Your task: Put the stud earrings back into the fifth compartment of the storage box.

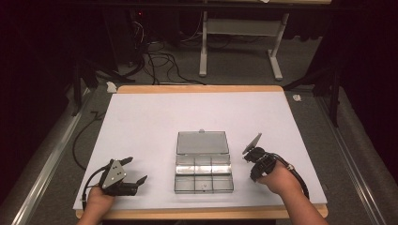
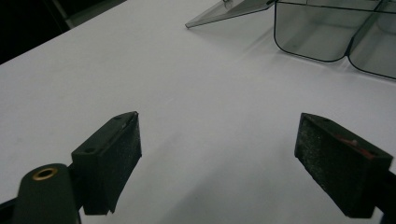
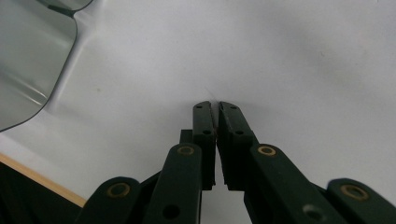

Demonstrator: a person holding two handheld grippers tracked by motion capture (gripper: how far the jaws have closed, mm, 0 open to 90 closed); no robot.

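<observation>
Clear compartment box (image 1: 203, 173) near the middle of the white counter (image 1: 155, 117), toward the person's edge, lid (image 1: 202, 142) swung open and lying flat just behind the box. Six compartments in two rows of three, nothing visible inside. Left gripper (image 1: 136, 170) well to the left of the box, low over the counter, jaws spread wide with bare counter between them; in the left gripper view, same wide gap (image 2: 217, 158), rounded corners of the box (image 2: 327, 32) up ahead to the right and the lid's edge (image 2: 224, 11) beyond. Right gripper (image 1: 245, 152) just beside the box's right side, apart from it, jaws pressed together on nothing (image 3: 215, 108), tips down near the counter. Curved box wall (image 3: 28, 60) at the left of the right gripper view.
</observation>
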